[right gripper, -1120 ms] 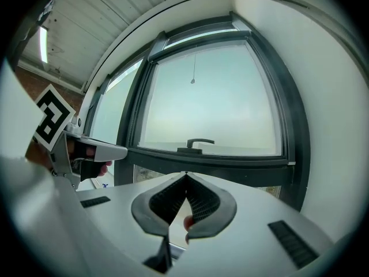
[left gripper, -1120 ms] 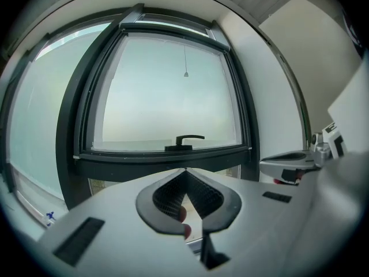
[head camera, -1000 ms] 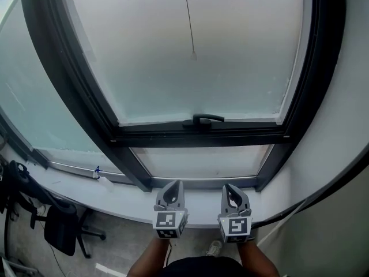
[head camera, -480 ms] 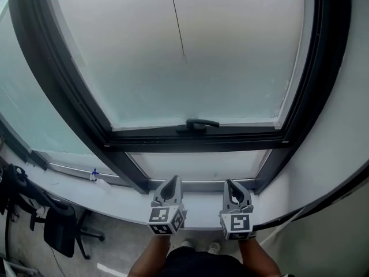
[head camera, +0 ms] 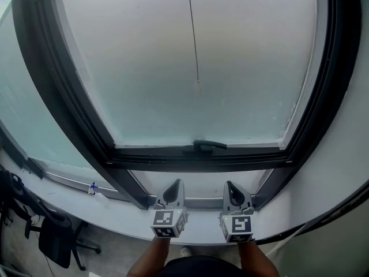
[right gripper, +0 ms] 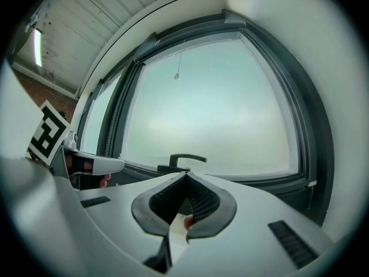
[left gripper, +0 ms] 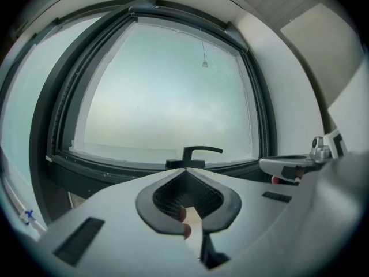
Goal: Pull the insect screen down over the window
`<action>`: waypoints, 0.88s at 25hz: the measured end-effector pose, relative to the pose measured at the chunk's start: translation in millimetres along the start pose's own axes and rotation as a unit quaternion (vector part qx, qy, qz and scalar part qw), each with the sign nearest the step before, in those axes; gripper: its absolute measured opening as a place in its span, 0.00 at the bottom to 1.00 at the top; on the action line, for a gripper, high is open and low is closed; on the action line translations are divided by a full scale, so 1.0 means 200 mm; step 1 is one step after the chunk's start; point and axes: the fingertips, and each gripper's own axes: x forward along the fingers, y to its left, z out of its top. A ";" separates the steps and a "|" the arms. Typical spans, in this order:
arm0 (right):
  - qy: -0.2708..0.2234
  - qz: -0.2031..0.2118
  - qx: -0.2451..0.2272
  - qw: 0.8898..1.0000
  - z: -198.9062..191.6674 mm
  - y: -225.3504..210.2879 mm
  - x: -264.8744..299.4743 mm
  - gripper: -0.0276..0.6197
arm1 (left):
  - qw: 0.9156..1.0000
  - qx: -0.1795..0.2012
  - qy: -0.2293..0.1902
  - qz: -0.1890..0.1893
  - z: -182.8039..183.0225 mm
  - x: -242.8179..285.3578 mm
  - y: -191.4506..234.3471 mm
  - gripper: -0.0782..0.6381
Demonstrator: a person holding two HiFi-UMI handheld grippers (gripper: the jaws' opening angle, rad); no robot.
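Checking progress first: is the screen drawn over the window (head camera: 248, 68)? (Assessor)

Negative, in my judgement. No screen edge or bar shows anywhere across the pane. Only its cord (head camera: 193, 33) is visible, ending in a small bead (head camera: 198, 81) in the upper middle of the frame, well above the handle (head camera: 206, 145). The screen itself I take to be rolled up at the head of the frame, out of view. (Inspector)

So nothing is done? (Assessor)

Nothing that shows. Reaching up, taking the cord and drawing it down all remain. (Inspector)

State of the tools? (Assessor)

The left hand-held gripper (head camera: 174, 186) has its jaws together with nothing between them, as its own view confirms. The right hand-held gripper (head camera: 232, 188) is likewise closed and empty. Both sit low at the bottom centre of the frame, over the sill (head camera: 115, 208), side by side and aimed at the window. Each is well apart from the bead. (Inspector)

Orientation of the cord? (Assessor)

It hangs upright with its long axis running top to bottom and the bead end pointing down. In the head view it runs from the top edge with a slight lean to the right. Both gripper views place the bead high, near the top of the pane. The roll's axis would presumably lie across the window's width, but this is unconfirmed. (Inspector)
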 end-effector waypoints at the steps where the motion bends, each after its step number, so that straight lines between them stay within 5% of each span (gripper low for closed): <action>1: -0.007 -0.001 -0.005 1.000 0.03 0.01 0.02 0.05 | 1.000 0.003 -0.010 -0.001 0.03 0.02 0.01 0.11; 12: -0.076 -0.002 -0.079 0.994 0.38 0.04 0.25 0.05 | 0.994 0.059 -0.079 -0.040 0.46 0.27 0.06 0.11; 22: -0.148 -0.036 -0.128 0.980 0.80 -0.06 0.38 0.05 | 0.986 0.095 -0.129 -0.036 0.78 0.36 0.15 0.11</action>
